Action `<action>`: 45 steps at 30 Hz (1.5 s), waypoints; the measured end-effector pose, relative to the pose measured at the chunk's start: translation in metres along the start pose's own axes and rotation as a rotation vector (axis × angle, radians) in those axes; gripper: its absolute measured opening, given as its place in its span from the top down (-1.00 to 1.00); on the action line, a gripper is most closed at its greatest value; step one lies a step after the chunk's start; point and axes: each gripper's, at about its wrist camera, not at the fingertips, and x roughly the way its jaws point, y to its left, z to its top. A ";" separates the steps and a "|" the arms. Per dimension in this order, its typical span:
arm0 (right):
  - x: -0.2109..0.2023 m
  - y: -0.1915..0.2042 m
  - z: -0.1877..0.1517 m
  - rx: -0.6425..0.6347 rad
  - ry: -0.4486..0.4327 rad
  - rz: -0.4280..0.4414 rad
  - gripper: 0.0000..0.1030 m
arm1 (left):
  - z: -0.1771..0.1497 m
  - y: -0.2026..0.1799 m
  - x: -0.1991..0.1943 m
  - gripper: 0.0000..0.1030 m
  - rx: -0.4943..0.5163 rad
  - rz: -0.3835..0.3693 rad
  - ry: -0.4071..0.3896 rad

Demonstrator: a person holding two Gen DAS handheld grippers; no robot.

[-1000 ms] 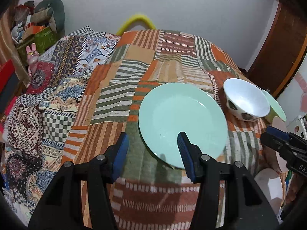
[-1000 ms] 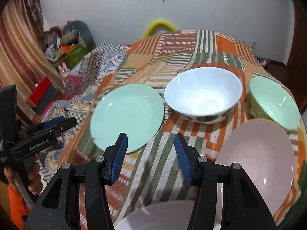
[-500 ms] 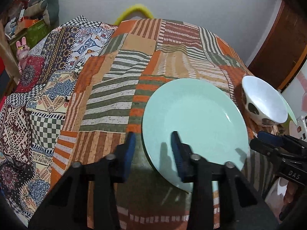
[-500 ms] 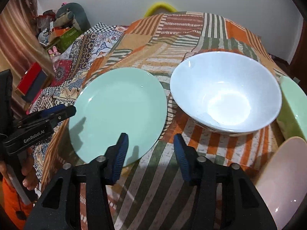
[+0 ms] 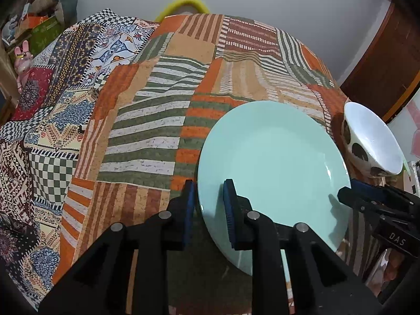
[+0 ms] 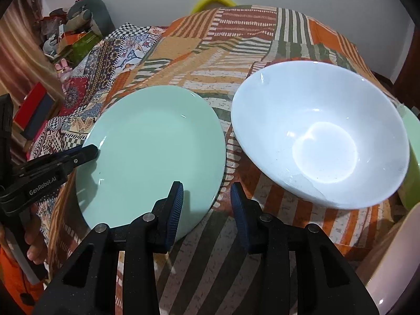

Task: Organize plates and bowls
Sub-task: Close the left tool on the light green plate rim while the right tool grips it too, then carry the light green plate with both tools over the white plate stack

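White bowl [image 6: 320,134] beside green plate [image 6: 155,155]

Left wrist view: near edge of the green plate [image 5: 275,173] is hidden behind the left hand-held gripper [image 5: 209,210], so can't tell if pads touch the rim. White bowl [image 5: 372,141] partly covered by the right hand-held gripper [image 5: 367,194]. Right wrist view: small green bowl [image 6: 410,157] mostly behind the white bowl & cut by frame edge; pink plate [image 6: 393,267] cut off bottom right. Clutter [image 6: 73,34] by the wall too small to identify. Hand [image 6: 34,246] only partly in frame.
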 end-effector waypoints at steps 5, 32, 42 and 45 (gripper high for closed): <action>0.005 0.002 0.003 0.006 0.015 -0.006 0.34 | 0.001 0.000 0.003 0.59 0.012 -0.023 0.004; -0.022 0.002 -0.011 0.042 0.002 0.045 0.44 | -0.036 -0.026 -0.054 0.59 0.086 -0.014 -0.053; -0.074 0.003 -0.027 0.047 -0.107 0.079 0.45 | -0.047 -0.045 -0.114 0.59 0.106 -0.031 -0.129; -0.091 0.003 -0.033 0.047 -0.134 0.092 0.45 | -0.053 -0.053 -0.135 0.59 0.112 -0.030 -0.156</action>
